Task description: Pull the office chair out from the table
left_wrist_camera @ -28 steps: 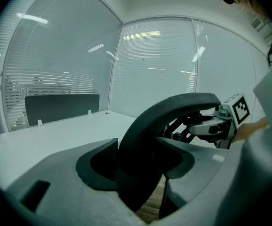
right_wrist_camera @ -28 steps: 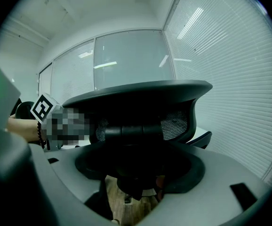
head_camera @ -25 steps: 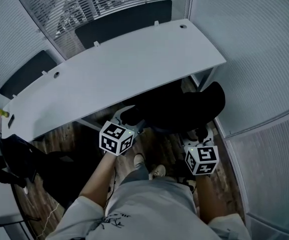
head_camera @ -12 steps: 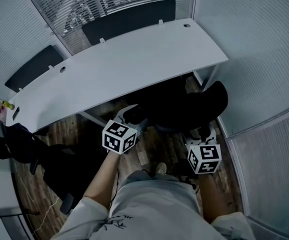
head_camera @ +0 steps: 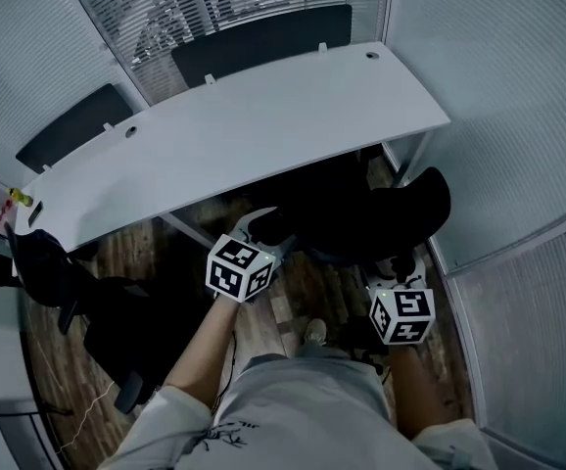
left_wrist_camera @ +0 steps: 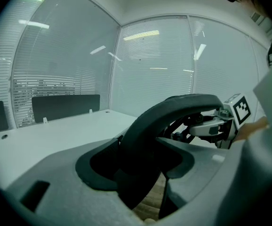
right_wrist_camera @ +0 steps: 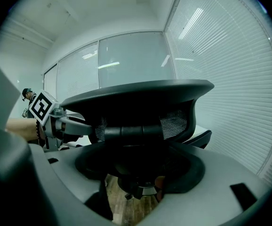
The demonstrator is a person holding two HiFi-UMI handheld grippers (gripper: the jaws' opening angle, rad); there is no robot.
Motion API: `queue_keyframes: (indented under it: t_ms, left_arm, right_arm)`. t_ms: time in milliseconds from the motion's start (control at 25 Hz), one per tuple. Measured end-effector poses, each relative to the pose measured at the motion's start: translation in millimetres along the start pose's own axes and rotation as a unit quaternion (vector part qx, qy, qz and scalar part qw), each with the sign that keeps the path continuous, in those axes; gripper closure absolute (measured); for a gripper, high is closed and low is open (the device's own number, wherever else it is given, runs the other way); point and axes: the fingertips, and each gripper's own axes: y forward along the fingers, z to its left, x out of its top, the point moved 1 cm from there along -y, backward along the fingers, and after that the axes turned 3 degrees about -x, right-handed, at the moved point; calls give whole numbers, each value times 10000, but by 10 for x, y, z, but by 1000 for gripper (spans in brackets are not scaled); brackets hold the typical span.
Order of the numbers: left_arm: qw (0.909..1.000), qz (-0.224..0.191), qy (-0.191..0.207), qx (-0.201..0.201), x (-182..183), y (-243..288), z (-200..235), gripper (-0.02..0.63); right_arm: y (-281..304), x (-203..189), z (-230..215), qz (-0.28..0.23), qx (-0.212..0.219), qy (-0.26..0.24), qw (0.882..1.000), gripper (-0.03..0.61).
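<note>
A black office chair [head_camera: 381, 218] stands at the right end of the white desk [head_camera: 244, 125], its seat partly under the desktop and its backrest toward me. My left gripper [head_camera: 263, 225] is shut on the backrest's left rim, which fills the gap between the jaws in the left gripper view [left_wrist_camera: 173, 109]. At the backrest's right side, my right gripper [head_camera: 398, 262] is shut on it. In the right gripper view the dark backrest [right_wrist_camera: 140, 100] spans the jaws, with the left gripper [right_wrist_camera: 63, 124] beyond it.
Glass walls with blinds close in the right side and the back. Black partition panels [head_camera: 263, 32] stand behind the desk. A second black chair [head_camera: 107, 331] sits on the wooden floor [head_camera: 283, 302] at the left. My feet [head_camera: 312, 333] are just behind the chair.
Both grippers and the chair's backrest have drawn back a little from the desk. More of the second chair at the left has come into view.
</note>
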Motion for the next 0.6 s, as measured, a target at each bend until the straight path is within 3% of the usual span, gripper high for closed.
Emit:
queue_keyframes:
  t_ms: [600]
  left_arm:
    - [9997, 117, -125, -197, -240, -373, -452, 368]
  right_arm:
    - [-602, -185, 193, 19, -223, 93, 9997, 298]
